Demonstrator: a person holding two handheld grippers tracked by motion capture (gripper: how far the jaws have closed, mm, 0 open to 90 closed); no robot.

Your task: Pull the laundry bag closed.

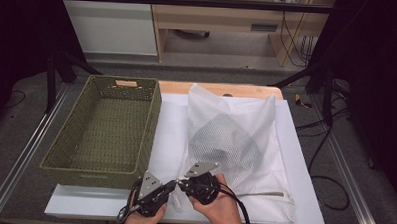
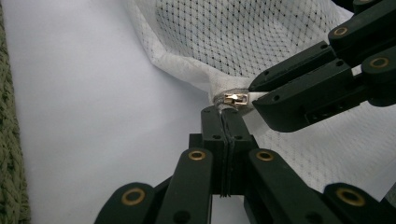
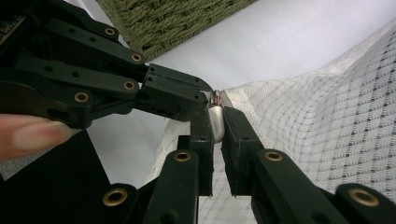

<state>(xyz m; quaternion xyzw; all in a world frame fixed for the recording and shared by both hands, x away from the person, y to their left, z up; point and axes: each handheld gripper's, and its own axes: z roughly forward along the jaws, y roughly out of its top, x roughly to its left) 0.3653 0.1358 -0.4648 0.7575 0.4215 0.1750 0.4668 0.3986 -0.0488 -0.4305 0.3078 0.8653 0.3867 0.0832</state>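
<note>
White mesh laundry bag (image 1: 235, 138) lies flat on the table (image 1: 303, 195), right of the green woven basket (image 1: 106, 129). We've got both tongs at its near-left corner: left gripper (image 2: 225, 114) clenched on the corner fabric by the zipper, right gripper (image 3: 215, 122) clamped on the metal zipper pull (image 3: 216, 119).

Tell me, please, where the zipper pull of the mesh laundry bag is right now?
The zipper pull sits at the bag's near left corner, between the two claws, right of the green basket.
</note>
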